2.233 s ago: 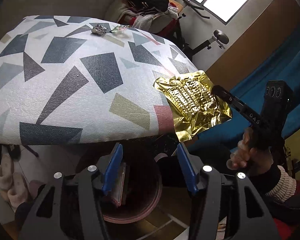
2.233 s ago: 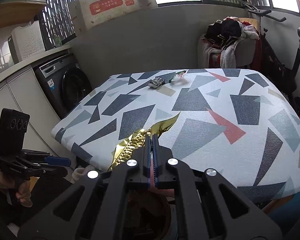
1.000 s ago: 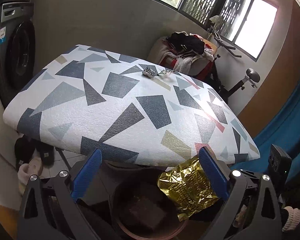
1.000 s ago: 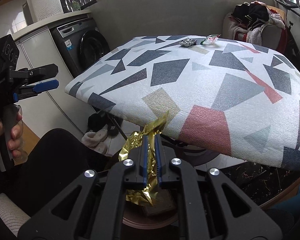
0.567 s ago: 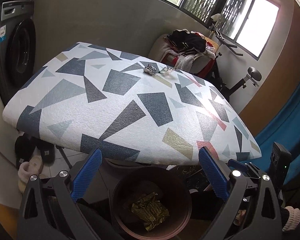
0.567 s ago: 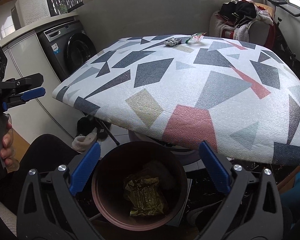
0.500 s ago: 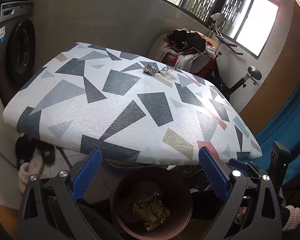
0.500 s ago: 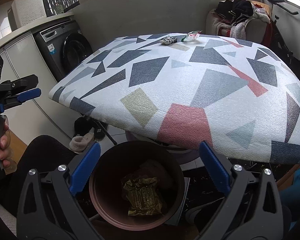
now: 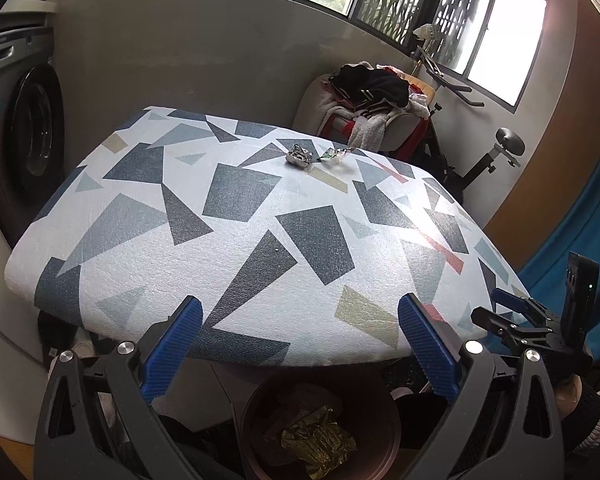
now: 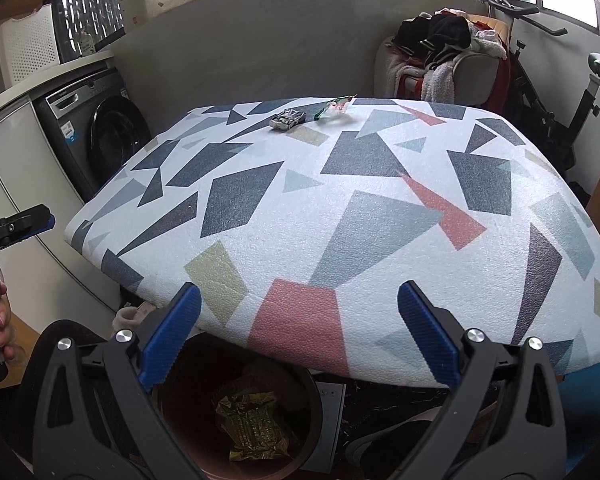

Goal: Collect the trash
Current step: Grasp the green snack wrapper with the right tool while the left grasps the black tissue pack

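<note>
A crumpled gold foil wrapper (image 9: 318, 442) lies inside the dark round bin (image 9: 388, 440) below the table's near edge; it also shows in the right wrist view (image 10: 246, 420), in the bin (image 10: 304, 432). A crumpled silver wrapper (image 9: 299, 155) and a green-and-clear wrapper (image 9: 334, 154) lie at the table's far side, also seen in the right wrist view as the silver wrapper (image 10: 286, 119) and the green one (image 10: 334, 108). My left gripper (image 9: 298, 350) is open and empty above the bin. My right gripper (image 10: 298, 344) is open and empty above the bin.
The table (image 9: 260, 240) has a white cover with grey, blue and red shapes. A washing machine (image 10: 100, 132) stands at the left. A chair piled with clothes (image 9: 372, 108) and an exercise bike (image 9: 480, 148) stand behind the table.
My right gripper opened and let the gold wrapper fall into the bin. Both grippers have since lifted a little, so more of the table top shows.
</note>
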Demonstrator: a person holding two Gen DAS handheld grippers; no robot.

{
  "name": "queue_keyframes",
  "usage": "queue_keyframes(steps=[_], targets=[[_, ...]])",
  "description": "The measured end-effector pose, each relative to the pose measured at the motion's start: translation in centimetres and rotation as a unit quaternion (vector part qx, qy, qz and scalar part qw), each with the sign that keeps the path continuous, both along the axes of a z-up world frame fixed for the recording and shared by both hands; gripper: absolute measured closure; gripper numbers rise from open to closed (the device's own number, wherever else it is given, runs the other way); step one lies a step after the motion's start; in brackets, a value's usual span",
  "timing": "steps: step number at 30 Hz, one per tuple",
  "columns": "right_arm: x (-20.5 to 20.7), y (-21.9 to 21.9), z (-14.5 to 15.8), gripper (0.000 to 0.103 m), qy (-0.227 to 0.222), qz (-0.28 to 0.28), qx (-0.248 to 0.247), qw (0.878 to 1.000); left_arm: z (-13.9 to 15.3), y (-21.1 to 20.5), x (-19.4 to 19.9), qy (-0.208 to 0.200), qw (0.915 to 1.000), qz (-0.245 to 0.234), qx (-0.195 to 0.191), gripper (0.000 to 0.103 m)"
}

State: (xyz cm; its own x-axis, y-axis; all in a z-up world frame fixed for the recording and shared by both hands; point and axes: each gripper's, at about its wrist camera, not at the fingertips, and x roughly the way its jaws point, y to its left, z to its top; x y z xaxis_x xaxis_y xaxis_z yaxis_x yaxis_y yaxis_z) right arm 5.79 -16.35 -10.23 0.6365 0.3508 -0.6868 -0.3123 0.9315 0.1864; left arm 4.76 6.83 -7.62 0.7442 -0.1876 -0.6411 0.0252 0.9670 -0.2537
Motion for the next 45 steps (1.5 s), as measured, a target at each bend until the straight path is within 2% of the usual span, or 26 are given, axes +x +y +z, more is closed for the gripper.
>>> queue_keyframes(steps=[7, 14, 16, 18, 21, 23, 29, 34, 38, 40, 43, 44, 45], targets=[[4.3, -1.8, 2.3, 0.006, -0.008, -0.036, 0.005, 0.999, 1.6, 0.4, 2.6, -0.021, 0.9996, -0.007, 0.017, 0.006], [10.8, -2.8, 5.0, 0.006, -0.001, -0.081, 0.026, 0.996, 3.5, 1.0, 6.8, -0.047, 0.9980, -0.019, 0.038, 0.006], [12.8, -2.7, 6.0, 0.006, -0.012, -0.078, 0.037, 0.996, 3.9, 1.2, 8.5, -0.053, 0.9974, -0.024, 0.042, 0.006], [15.0, -2.2, 6.9, 0.006, -0.022, -0.064, 0.028, 0.997, 4.2, 1.5, 10.1, -0.059, 0.9968, -0.029, 0.044, 0.006], [18.6, -1.2, 7.8, 0.006, -0.047, -0.043, 0.007, 0.998, 4.4, 2.6, 12.7, -0.059, 0.9976, -0.030, 0.020, 0.006], [21.5, -1.0, 7.9, 0.006, -0.048, -0.036, 0.014, 0.998, 4.2, 3.4, 14.6, -0.053, 0.9982, -0.028, 0.007, 0.006], [31.2, 0.5, 5.7, 0.008, -0.006, -0.039, 0.043, 0.998, 2.9, 4.8, 19.5, -0.044, 0.9987, -0.026, 0.008, 0.006], [38.1, 2.1, 1.7, 0.015, 0.060, -0.071, 0.111, 0.989, 1.0, 5.0, 23.0, -0.023, 0.9984, -0.039, 0.032, 0.006], [41.7, 4.0, -1.7, 0.017, 0.102, -0.086, 0.117, 0.984, -0.5, 4.8, 25.2, -0.008, 0.9973, -0.054, 0.048, 0.006], [43.0, 4.2, -3.0, 0.021, 0.115, -0.095, 0.127, 0.981, -1.1, 4.5, 26.2, -0.001, 0.9966, -0.061, 0.055, 0.006], [44.6, 4.4, -5.1, 0.040, 0.145, -0.102, 0.128, 0.976, -1.9, 3.5, 27.8, 0.008, 0.9947, -0.075, 0.069, 0.006], [45.1, 4.5, -5.9, 0.058, 0.164, -0.103, 0.119, 0.974, -2.2, 3.0, 28.5, 0.011, 0.9940, -0.081, 0.072, 0.006], [45.3, 4.1, -6.4, 0.089, 0.173, -0.101, 0.130, 0.971, -2.5, 2.5, 29.1, 0.015, 0.9934, -0.088, 0.073, 0.006]])
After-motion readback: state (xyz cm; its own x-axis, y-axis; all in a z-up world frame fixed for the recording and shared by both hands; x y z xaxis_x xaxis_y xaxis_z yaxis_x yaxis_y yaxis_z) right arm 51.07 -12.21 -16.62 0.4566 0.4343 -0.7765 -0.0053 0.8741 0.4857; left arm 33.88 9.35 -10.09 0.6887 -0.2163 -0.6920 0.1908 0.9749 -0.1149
